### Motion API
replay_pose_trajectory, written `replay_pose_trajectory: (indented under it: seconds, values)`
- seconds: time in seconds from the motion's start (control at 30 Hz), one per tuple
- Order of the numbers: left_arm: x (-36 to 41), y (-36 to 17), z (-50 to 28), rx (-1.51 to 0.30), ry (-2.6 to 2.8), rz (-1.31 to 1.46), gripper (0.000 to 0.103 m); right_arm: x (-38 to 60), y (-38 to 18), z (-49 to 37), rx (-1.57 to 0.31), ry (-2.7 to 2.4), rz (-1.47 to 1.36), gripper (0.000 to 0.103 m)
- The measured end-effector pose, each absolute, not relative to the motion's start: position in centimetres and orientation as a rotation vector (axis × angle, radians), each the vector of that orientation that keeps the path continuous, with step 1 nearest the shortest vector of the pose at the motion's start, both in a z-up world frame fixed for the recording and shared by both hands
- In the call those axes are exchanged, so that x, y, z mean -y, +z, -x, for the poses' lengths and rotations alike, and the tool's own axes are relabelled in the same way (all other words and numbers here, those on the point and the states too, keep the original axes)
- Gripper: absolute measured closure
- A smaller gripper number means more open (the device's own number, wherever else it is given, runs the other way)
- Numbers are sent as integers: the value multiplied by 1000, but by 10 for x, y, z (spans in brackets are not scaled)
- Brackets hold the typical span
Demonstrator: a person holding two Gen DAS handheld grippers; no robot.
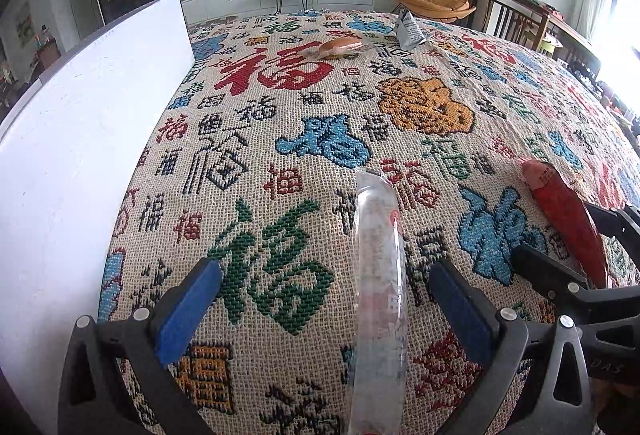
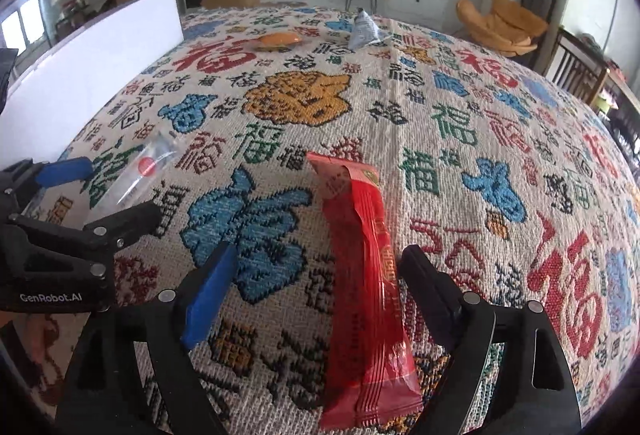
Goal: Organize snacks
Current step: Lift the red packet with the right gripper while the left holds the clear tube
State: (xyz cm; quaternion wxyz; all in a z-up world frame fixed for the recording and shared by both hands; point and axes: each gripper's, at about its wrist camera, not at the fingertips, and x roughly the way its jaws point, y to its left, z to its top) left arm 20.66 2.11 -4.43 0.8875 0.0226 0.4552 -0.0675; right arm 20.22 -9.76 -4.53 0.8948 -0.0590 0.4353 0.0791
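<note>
1. Left wrist view: left gripper (image 1: 324,295) spread wide over the patterned tablecloth (image 1: 280,139), blue pads (image 1: 188,315) well apart, holding nothing.
2. Clear packet (image 1: 378,287) lying flat on the cloth between those fingers, lengthwise along them, nearer the right-hand finger but touching neither pad.
3. Red packet (image 1: 564,223) further right on the cloth, between the black fingers of the right gripper (image 1: 580,231), seen only at the frame edge.
4. Far end of the table: wrapped bun (image 1: 340,48), and just right of it a grey-and-white pouch (image 1: 408,29) standing tilted.
5. White board (image 1: 80,123) upright along the left edge of the table.
6. Right wrist view: right gripper (image 2: 320,267) wide open, gripping nothing; fingers clear of the wrapper on both sides.
7. Red packet (image 2: 364,275) flat on the tablecloth (image 2: 440,139) between those fingers, running lengthwise, closer to the right-hand finger.
8. Left gripper (image 2: 116,191) at the left edge, also open, with the clear packet (image 2: 140,171) lying between its fingers.
9. The two packets side by side, roughly parallel, near each other but apart.
10. Bun (image 2: 280,41) and pouch (image 2: 362,31) again at the far end, white board (image 2: 92,67) along the left.
</note>
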Motion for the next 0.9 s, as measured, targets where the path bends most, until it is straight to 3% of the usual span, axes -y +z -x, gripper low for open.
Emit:
replay_pose_trajectory:
  seconds: [0.13,0.9]
  values:
    - [-22,-44,-207,-947,-139,-44,0,105,-47,-209,-915,170,78,10]
    - [-22,-44,-207,-946,-139,-44,0,103,-48,-208,-913,170,82,9]
